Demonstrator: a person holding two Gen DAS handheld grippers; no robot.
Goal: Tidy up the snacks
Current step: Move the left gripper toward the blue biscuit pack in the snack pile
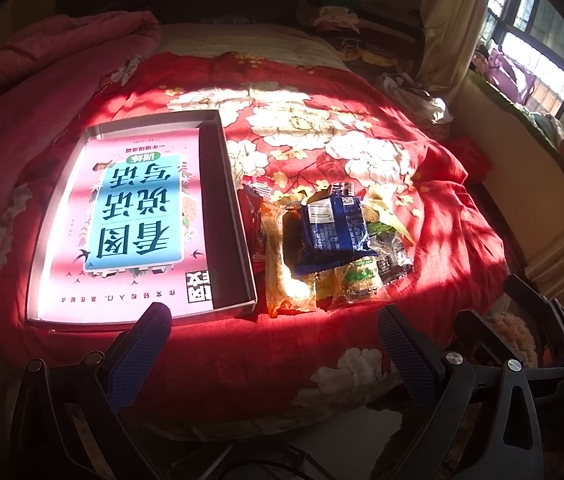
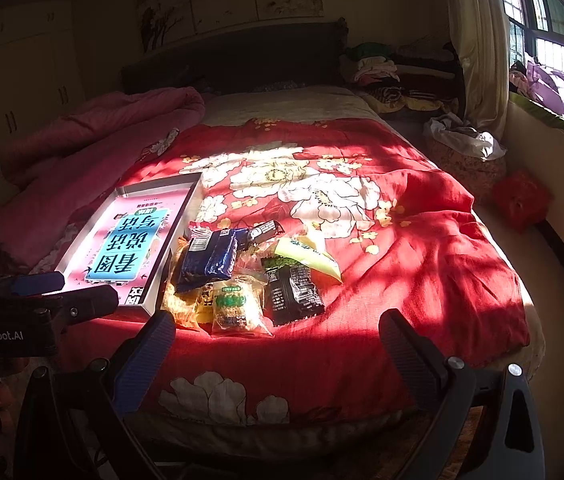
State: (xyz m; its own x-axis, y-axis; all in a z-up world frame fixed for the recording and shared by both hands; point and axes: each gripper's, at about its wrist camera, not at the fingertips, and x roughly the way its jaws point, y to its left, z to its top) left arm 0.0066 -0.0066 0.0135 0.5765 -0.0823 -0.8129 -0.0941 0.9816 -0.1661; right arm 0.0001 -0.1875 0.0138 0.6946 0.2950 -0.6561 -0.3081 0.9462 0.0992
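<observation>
Currently nothing is sorted: the shallow box (image 1: 237, 216) holds no snacks, only a pink printed sheet on its floor; the whole snack pile (image 1: 330, 248) lies on the red floral bedspread (image 1: 442, 208), just beside the box's right wall. You hold the left gripper (image 1: 273, 344) and the right gripper (image 2: 277, 344) above the bed's near edge, both spread fully wide and empty. Every packet remains to be moved. The blue packet (image 2: 209, 260) lies on top of the pile, its long axis running toward the headboard, barcode end farthest from you; the black packet (image 2: 294, 292) lies roughly parallel; the box's long axis runs the same way.
</observation>
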